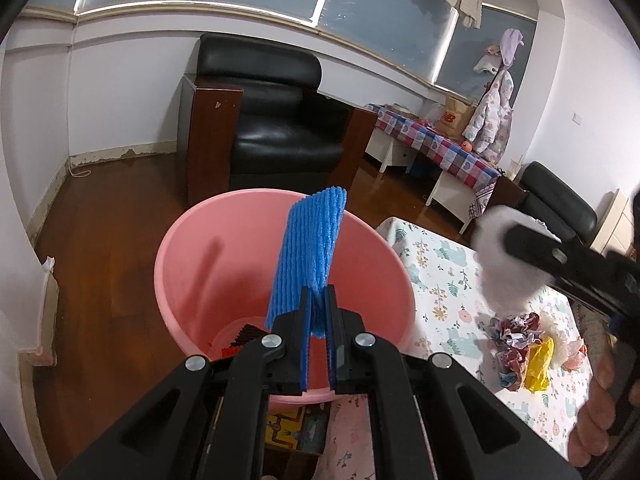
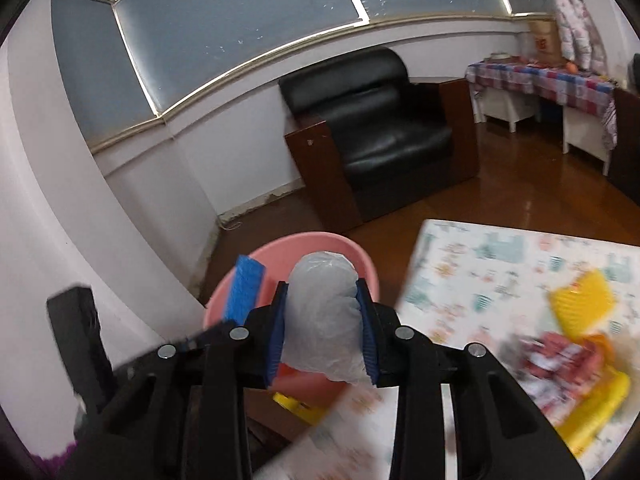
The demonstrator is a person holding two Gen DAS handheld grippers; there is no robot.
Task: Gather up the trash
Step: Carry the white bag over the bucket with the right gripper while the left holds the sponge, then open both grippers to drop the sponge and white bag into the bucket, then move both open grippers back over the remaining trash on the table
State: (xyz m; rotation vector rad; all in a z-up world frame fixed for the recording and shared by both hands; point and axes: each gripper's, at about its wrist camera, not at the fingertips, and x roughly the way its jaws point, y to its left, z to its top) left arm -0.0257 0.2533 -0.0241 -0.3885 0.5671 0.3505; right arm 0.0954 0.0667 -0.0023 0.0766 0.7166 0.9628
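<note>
Ribbed blue cloth strip (image 1: 310, 256) upright over round pink plastic bucket (image 1: 192, 264). Crumpled translucent white plastic bag (image 2: 326, 320) near bucket rim. Heap of crumpled paper and yellow wrappers (image 1: 528, 348) on patterned tablecloth (image 1: 440, 280).

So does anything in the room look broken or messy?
Yes. The wall's bottom edge behind the pink bucket is chipped and peeling. Crumpled trash sits heaped on the patterned table. The left claw grips a blue cloth above the bucket.
</note>
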